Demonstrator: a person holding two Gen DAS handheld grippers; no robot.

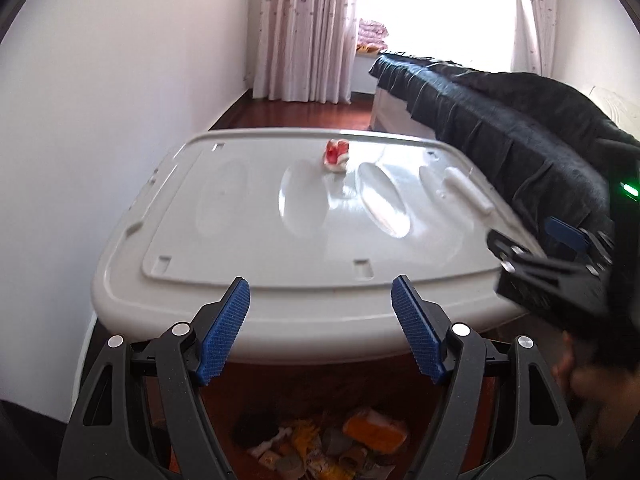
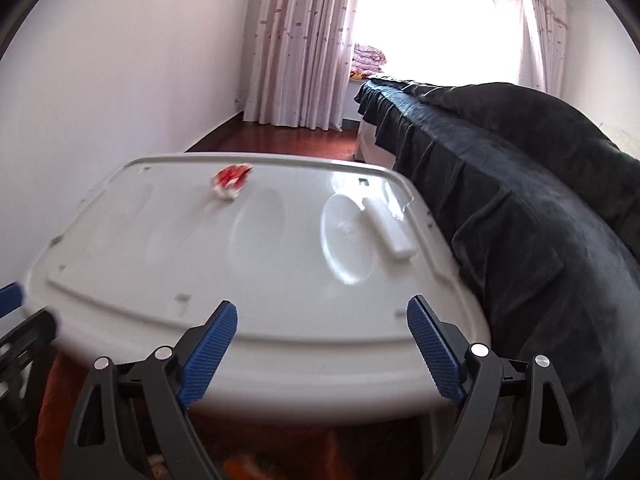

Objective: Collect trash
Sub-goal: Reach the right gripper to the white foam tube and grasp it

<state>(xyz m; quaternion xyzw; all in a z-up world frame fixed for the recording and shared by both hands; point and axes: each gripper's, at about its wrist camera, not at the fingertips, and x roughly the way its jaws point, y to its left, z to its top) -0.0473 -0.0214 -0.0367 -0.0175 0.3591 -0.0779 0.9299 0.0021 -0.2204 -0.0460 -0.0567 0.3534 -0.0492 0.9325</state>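
Near the bottom of both wrist views, the two grippers hang at the near edge of a white plastic table (image 1: 260, 216), each with its blue-padded jaws spread wide apart and nothing between them. The left gripper (image 1: 320, 292) sits low centre in its own frame; the right gripper (image 2: 322, 318) does likewise in its frame, and also shows as a blurred black shape at the right edge of the left view.

Toward the far edge of the table lies a crumpled red and white wrapper (image 1: 337, 156), upper centre in the left view and upper left of centre in the right view (image 2: 232, 178). A white stick-shaped piece (image 1: 468, 190) lies near the table's right side, well apart from the wrapper.

Below the table's near edge, at the bottom of the left view, a heap of mixed rubbish (image 1: 328, 444) shows orange and yellow packets. A bed with a dark cover (image 2: 520, 184) fills the right of the frames, with pink curtains (image 2: 296, 40) beyond.
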